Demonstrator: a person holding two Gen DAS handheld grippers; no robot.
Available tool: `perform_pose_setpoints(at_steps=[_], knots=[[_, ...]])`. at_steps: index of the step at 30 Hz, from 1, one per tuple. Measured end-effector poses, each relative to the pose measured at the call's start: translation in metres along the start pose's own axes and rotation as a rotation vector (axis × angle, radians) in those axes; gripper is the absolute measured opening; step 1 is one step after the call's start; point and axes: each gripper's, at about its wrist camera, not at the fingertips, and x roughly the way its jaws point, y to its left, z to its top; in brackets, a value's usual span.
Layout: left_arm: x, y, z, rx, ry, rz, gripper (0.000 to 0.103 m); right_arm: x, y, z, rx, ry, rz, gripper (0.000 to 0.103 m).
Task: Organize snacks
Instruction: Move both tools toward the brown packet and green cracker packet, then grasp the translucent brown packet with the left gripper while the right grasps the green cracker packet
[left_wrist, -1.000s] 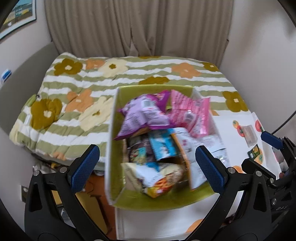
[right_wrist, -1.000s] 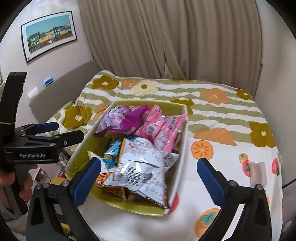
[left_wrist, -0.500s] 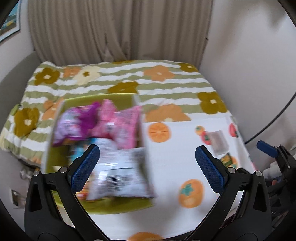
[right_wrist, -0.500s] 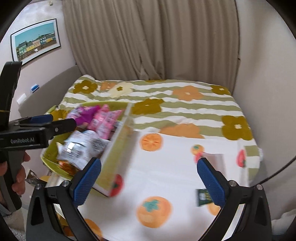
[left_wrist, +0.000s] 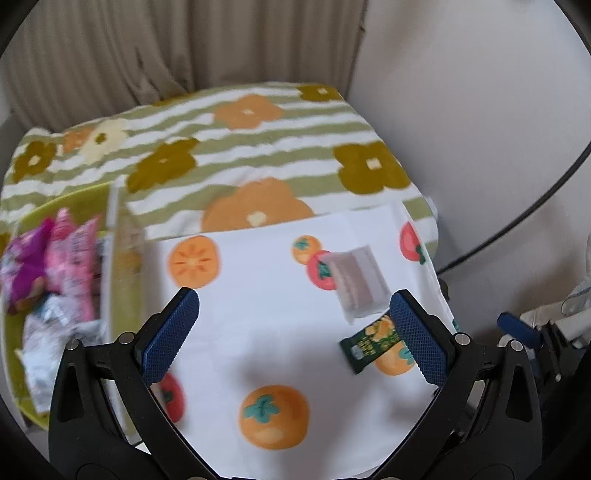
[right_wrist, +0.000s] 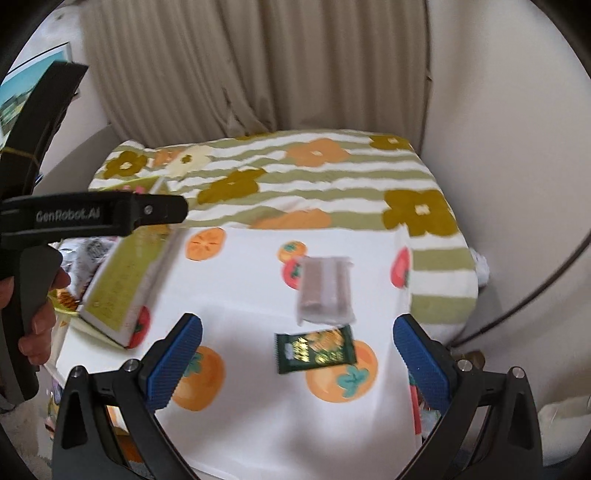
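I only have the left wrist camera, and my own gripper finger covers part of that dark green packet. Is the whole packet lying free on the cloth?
Observer: Yes. The right wrist view shows the dark green packet whole. It lies flat on the cloth, partly over an orange fruit print.
Operator: I only see the edge of the right gripper. Is it holding anything?
Observer: No. The right gripper is wide open and grips nothing. The packet lies on the cloth ahead of it.
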Motion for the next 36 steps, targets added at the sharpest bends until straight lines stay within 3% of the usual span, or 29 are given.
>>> perform_pose_setpoints(at_steps=[7,15,20,29,36], knots=[[0.075,-0.028,0.019,0.055,0.103,-0.054,0.103,0.044,-0.02,-0.02,0.142,0.063,-0.06,0.103],[0.154,-0.041,0.029,0.08,0.215,-0.097,0.103,0.12,-0.023,-0.035,0.353,0.147,-0.251,0.103],[0.187,-0.047,0.028,0.112,0.272,-0.111,0.103,0.153,-0.019,-0.036,0.372,0.195,-0.355,0.103],[0.21,-0.064,0.017,0.138,0.301,-0.09,0.103,0.146,-0.026,-0.06,0.349,0.268,-0.413,0.103],[0.225,-0.072,0.015,0.139,0.309,-0.063,0.103,0.132,-0.034,-0.066,0.348,0.259,-0.371,0.087]])
